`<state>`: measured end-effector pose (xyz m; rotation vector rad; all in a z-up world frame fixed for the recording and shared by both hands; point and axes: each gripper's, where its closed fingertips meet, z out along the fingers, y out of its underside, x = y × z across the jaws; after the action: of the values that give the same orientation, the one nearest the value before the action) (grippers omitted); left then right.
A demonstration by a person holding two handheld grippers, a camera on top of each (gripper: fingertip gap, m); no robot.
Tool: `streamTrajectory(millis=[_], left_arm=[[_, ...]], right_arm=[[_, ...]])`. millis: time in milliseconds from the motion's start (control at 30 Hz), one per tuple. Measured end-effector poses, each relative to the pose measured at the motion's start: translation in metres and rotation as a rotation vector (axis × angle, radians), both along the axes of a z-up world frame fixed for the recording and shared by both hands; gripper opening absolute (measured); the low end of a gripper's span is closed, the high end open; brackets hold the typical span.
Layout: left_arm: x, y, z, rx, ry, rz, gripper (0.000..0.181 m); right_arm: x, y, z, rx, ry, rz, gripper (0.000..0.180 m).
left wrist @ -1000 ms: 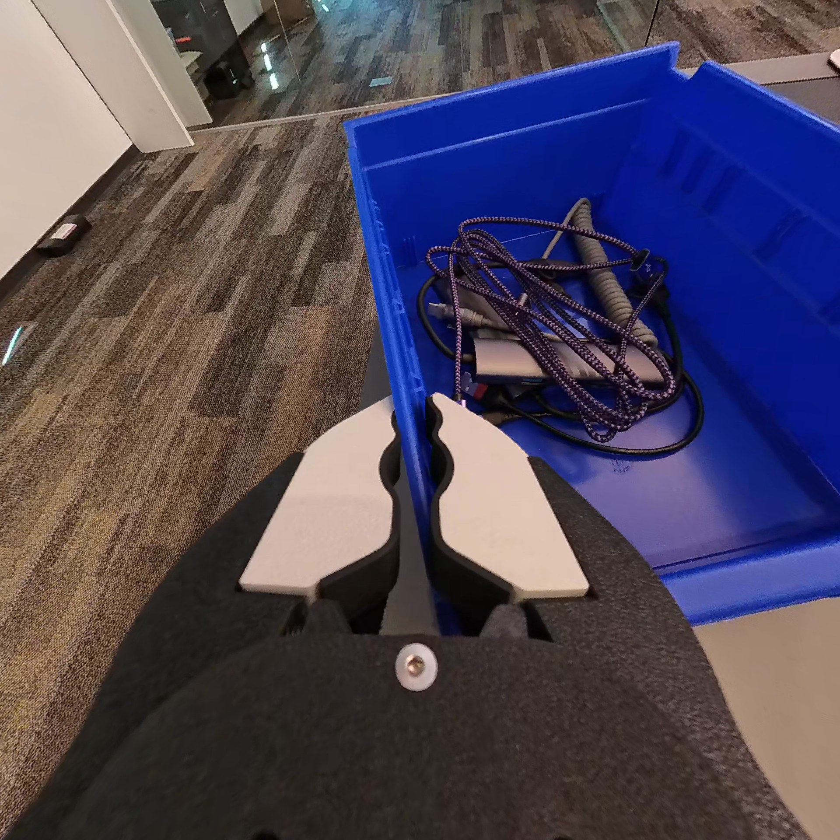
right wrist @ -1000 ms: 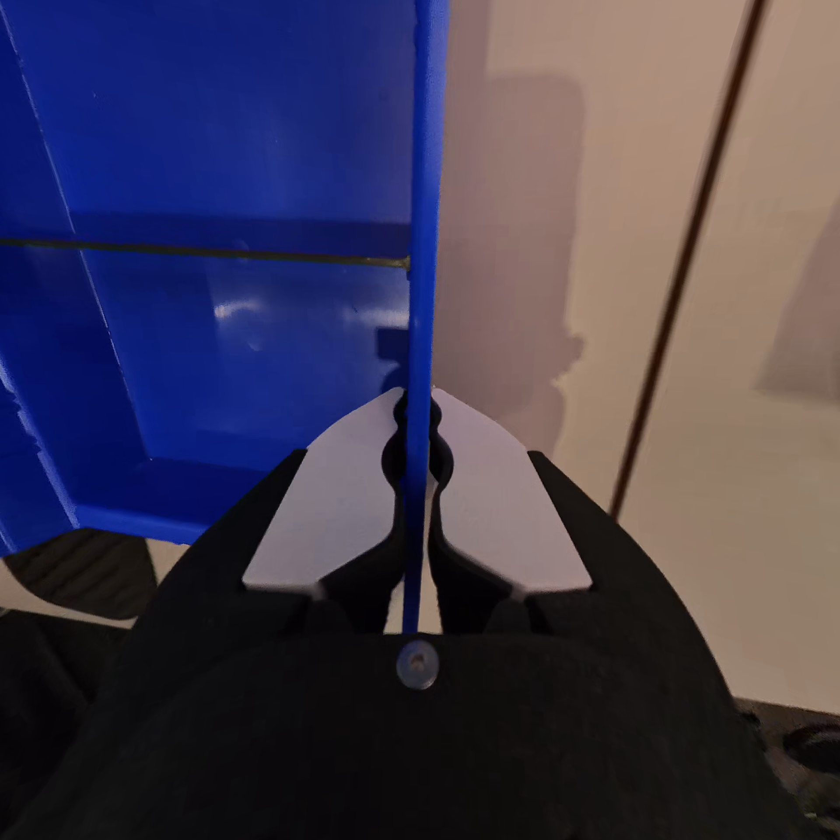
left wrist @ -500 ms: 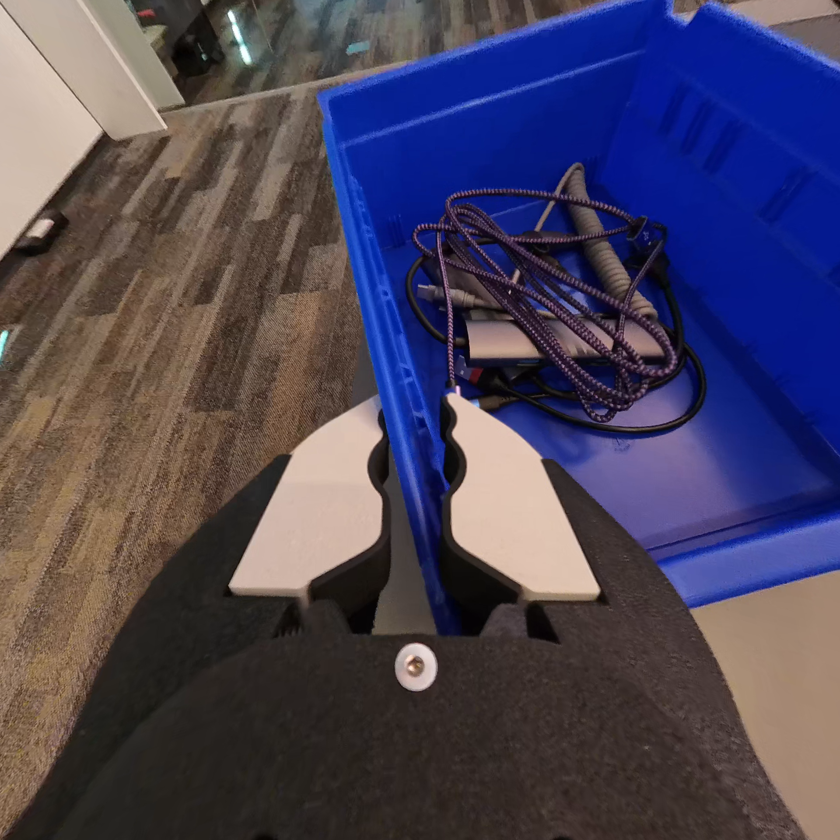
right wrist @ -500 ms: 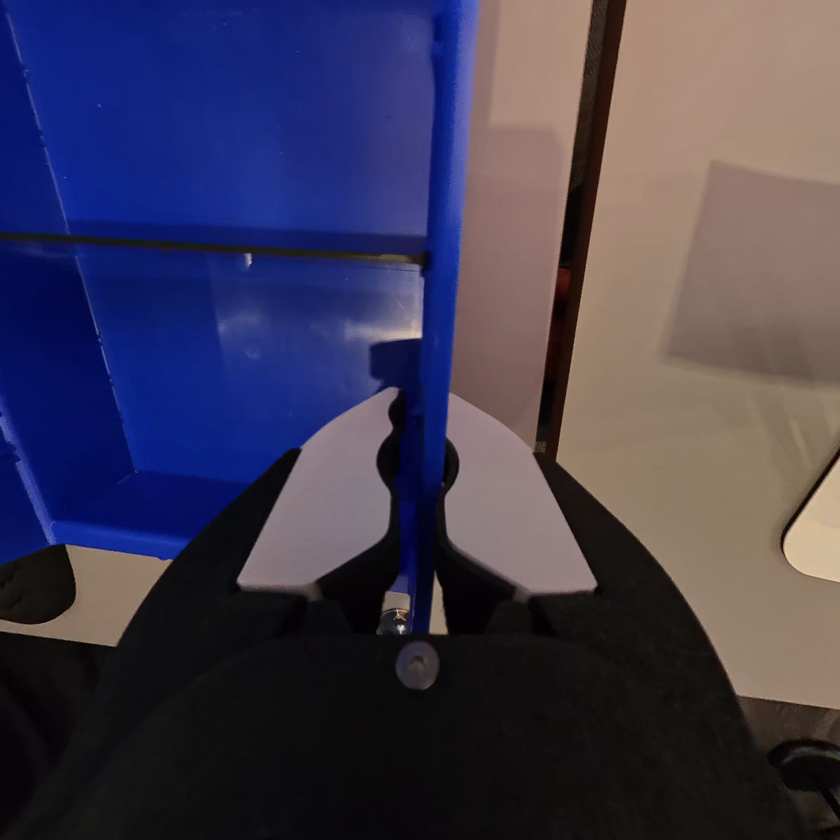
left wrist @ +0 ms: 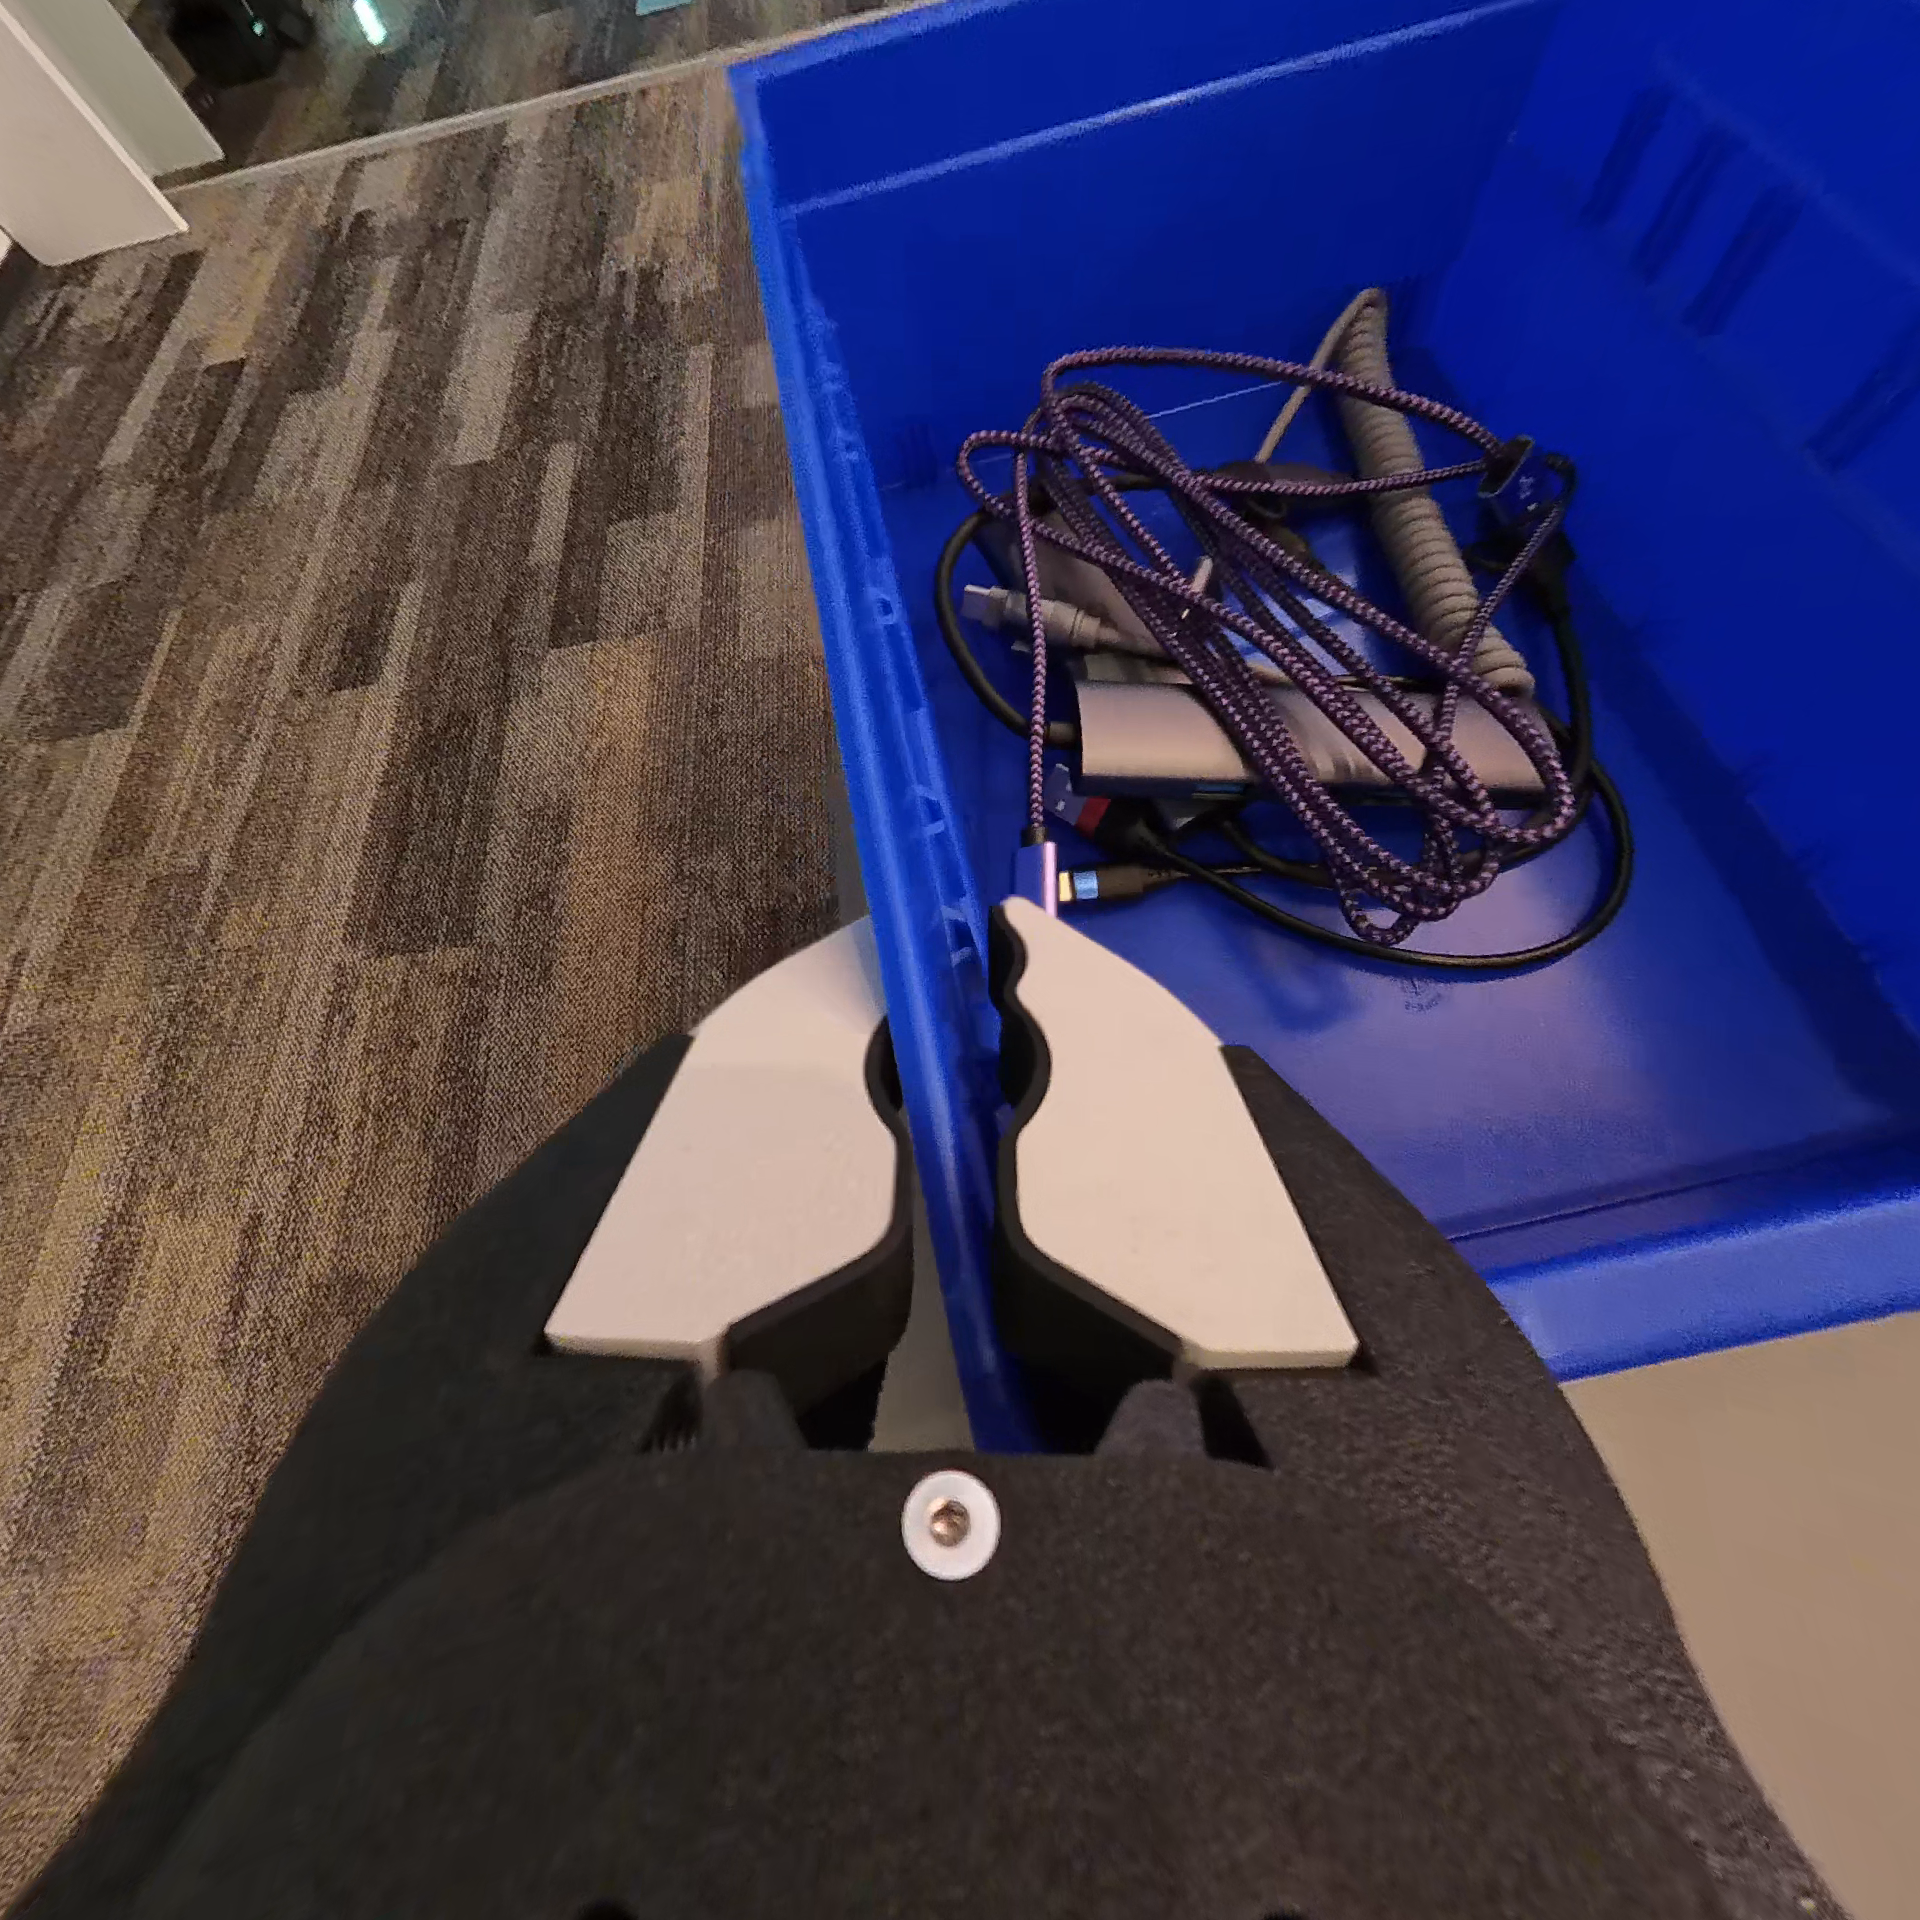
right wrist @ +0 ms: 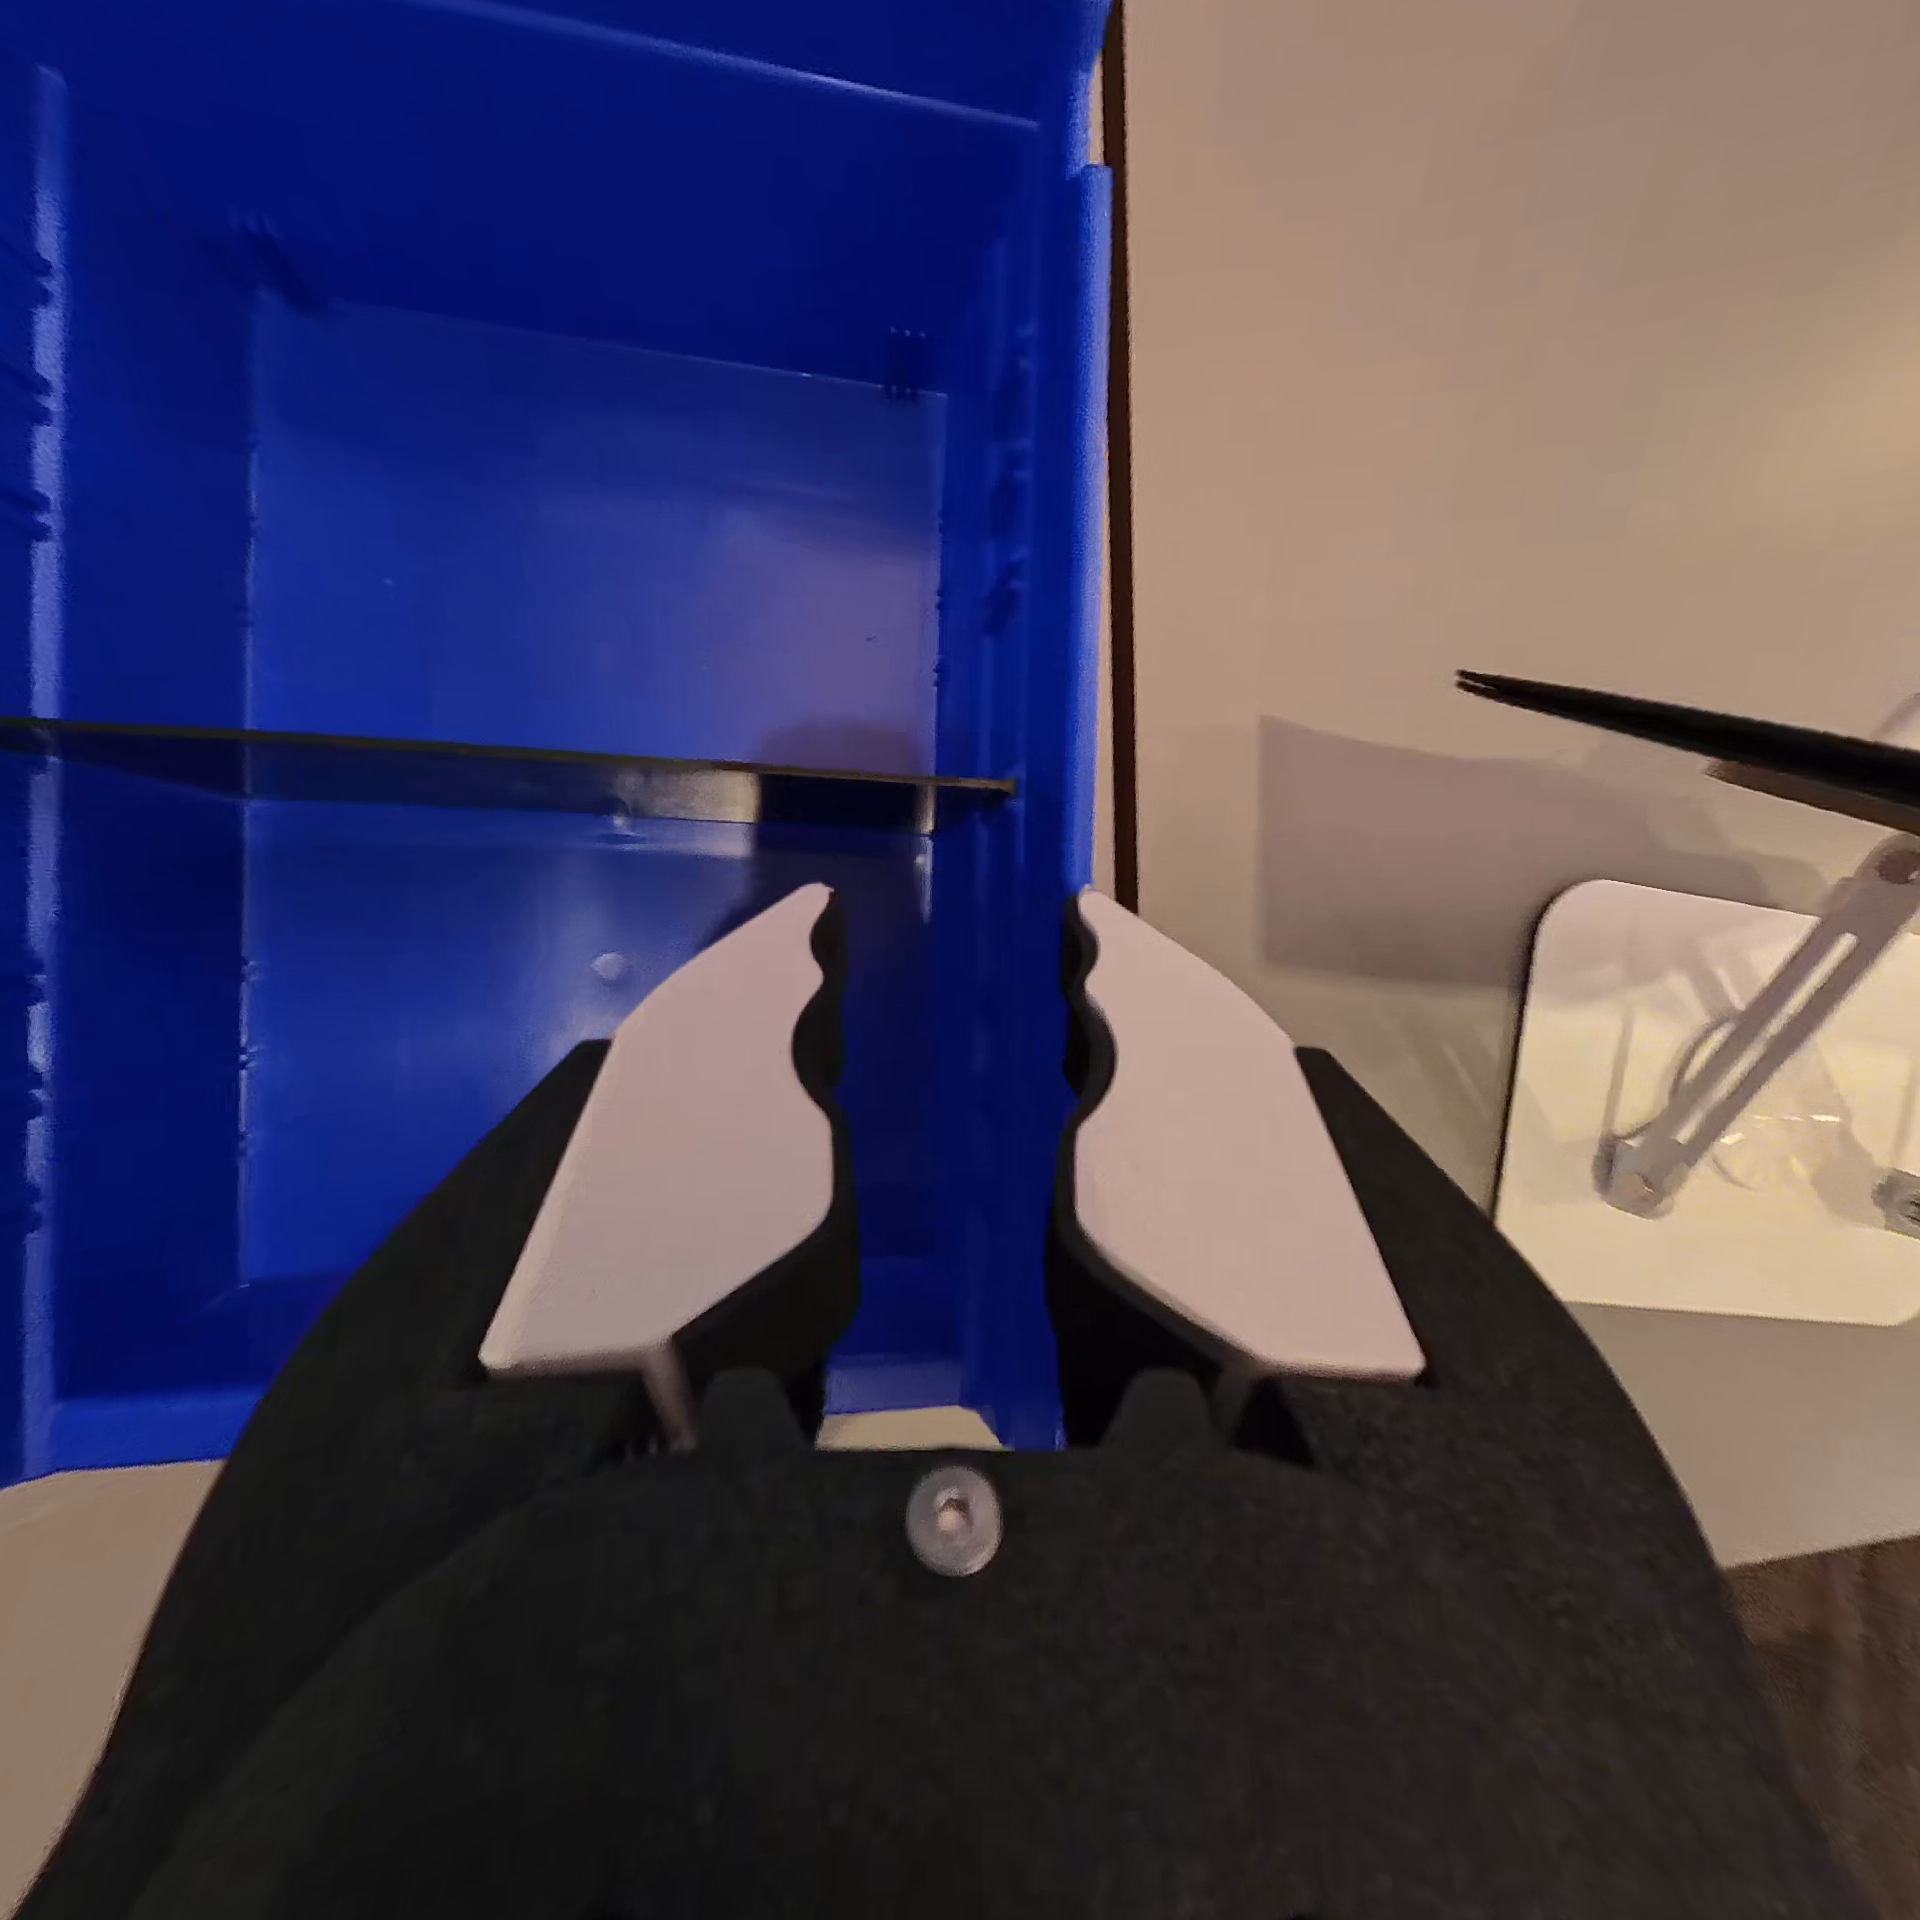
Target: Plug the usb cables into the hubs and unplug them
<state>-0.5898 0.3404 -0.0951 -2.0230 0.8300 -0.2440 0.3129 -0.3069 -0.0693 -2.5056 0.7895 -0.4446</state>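
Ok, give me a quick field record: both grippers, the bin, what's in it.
left gripper: fingers astride the blue bin side wall, close on it; actual contact unclear
right gripper: open, the opposite wall between its fingers, untouched
bin contents: purple braided cable, grey hub, grey coiled cable, black cable, tangled
plugged in: cannot tell
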Motion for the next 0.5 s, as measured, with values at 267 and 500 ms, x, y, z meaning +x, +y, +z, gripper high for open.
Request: streamTrajectory(millis=[267,500], left_arm=[[0.001,0.018,0.0,-0.007,0.008,-0.038,0.009],[0.004,0.013,0.007,0.052,-0.067,-0.04,0.029]], right_arm=[[-0.013,-0.006,0.002,0.082,0.024,-0.042,0.036],[-0.023,-0.008,-0.002,0.091,0.04,-0.037,0.039]])
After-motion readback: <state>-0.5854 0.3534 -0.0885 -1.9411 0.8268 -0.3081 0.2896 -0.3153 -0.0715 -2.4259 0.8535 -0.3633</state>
